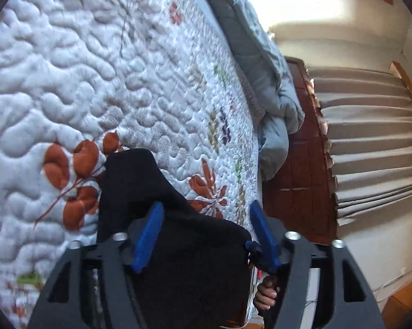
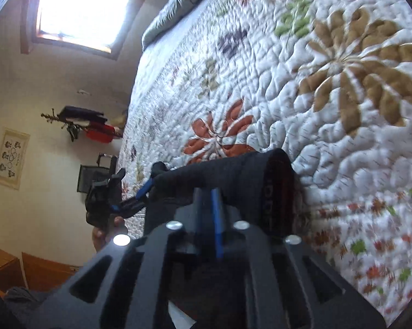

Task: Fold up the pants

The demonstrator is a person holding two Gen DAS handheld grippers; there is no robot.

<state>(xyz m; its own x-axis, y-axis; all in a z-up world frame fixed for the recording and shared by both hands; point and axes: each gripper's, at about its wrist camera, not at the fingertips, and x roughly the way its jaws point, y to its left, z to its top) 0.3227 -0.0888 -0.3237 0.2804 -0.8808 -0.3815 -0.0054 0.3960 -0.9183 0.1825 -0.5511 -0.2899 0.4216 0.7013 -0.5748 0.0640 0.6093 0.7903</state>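
Observation:
The black pants lie bunched on the white flowered quilt. My left gripper is open, its blue fingers spread wide, with the black fabric lying between them. In the right wrist view my right gripper is shut on the pants, close to the waistband, and holds the fabric up against the quilt. The left gripper shows at the left of that view, beside the other end of the held fabric.
A grey-blue duvet is heaped at the far edge of the bed. Beyond the bed's side are a red-brown tiled floor, beige curtains and a bright window. A coat rack with clothes stands by the wall.

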